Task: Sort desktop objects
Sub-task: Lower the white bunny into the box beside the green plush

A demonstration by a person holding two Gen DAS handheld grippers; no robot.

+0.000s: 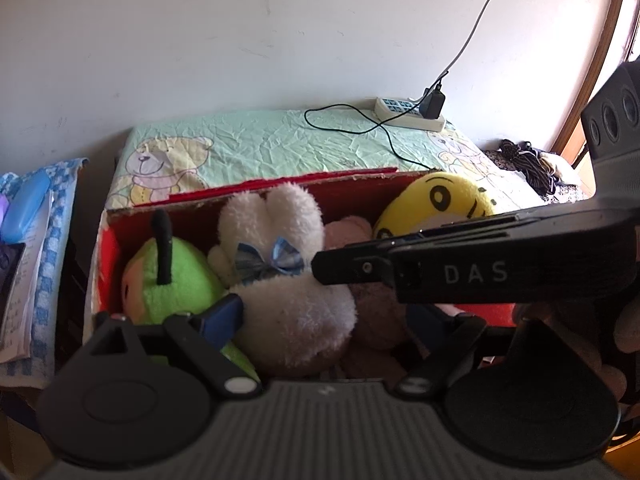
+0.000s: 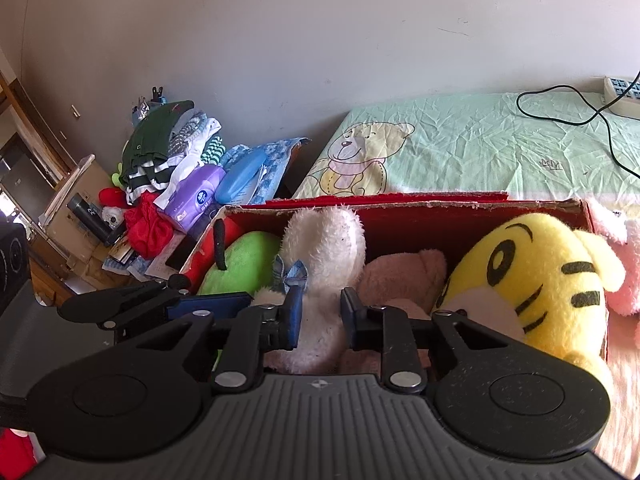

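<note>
Scene: a red cardboard box (image 2: 404,216) sits at the near edge of a bed with a pale green bear-print sheet (image 2: 472,148); both tools reach over the box from the near side.

In the box: a green plush (image 2: 244,258) at the left end, a white rabbit plush (image 2: 324,256) with a blue bow in the middle, a pink plush (image 2: 404,276) low beside it, and a yellow tiger plush (image 2: 532,280) at the right end.

Right tool (image 2: 318,314): its blue-padded fingers straddle the white rabbit's lower body with a narrow gap; the plush fills that gap, but whether the pads are pressing it or just beside it cannot be told.

Left tool (image 1: 320,320): spread wide low over the box, one blue pad next to the green plush; nothing appears to be gripped, and its right finger is mostly hidden behind the other tool's arm.

Outside the box: a pink plush (image 2: 624,256) lies on the bed just past the right wall.

Elsewhere: a heap of clothes (image 2: 168,148), a purple wipes pack (image 2: 196,196) and a blue case (image 2: 242,176) lie on a cluttered surface to the left; a power strip (image 1: 408,114) with a black cable rests at the far end of the bed.

Done so far, as a judgement: four soft toys are already gathered in the box.

Left to do, as a judgement: settle the white rabbit, bring in the stray pink plush, and possibly deal with the clutter on the left.
</note>
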